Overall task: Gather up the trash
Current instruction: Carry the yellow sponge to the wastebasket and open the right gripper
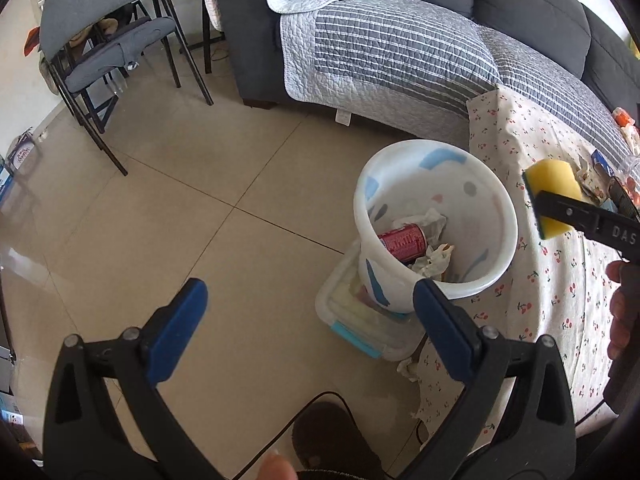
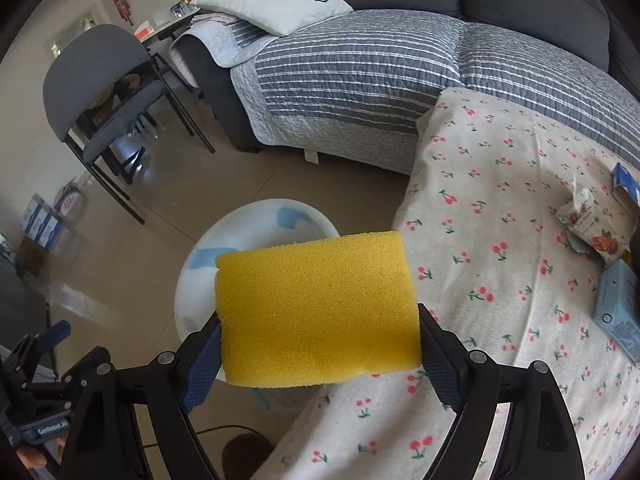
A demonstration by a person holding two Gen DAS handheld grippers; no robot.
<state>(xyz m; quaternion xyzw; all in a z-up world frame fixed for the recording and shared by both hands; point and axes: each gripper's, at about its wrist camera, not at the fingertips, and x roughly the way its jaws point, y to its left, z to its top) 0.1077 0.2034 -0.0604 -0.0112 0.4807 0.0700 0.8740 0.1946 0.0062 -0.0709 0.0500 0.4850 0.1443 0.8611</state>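
My right gripper (image 2: 318, 340) is shut on a yellow sponge (image 2: 316, 308) and holds it in the air by the table edge, just right of the white trash bin (image 2: 208, 280). The sponge also shows in the left wrist view (image 1: 554, 196). The bin (image 1: 368, 200) stands on the floor and holds a red can (image 1: 402, 241) and crumpled paper (image 1: 434, 258). My left gripper (image 1: 310, 300) is open and empty, low over the floor in front of the bin. A torn snack packet (image 2: 588, 226) and a blue carton (image 2: 618, 304) lie on the cherry-print tablecloth (image 2: 500, 208).
A clear lidded box (image 1: 360, 320) sits under the bin. A grey sofa with a striped quilt (image 1: 400, 48) runs behind. A grey chair (image 1: 104, 40) stands at the far left. A slipper (image 1: 332, 436) and a cable lie near my left gripper.
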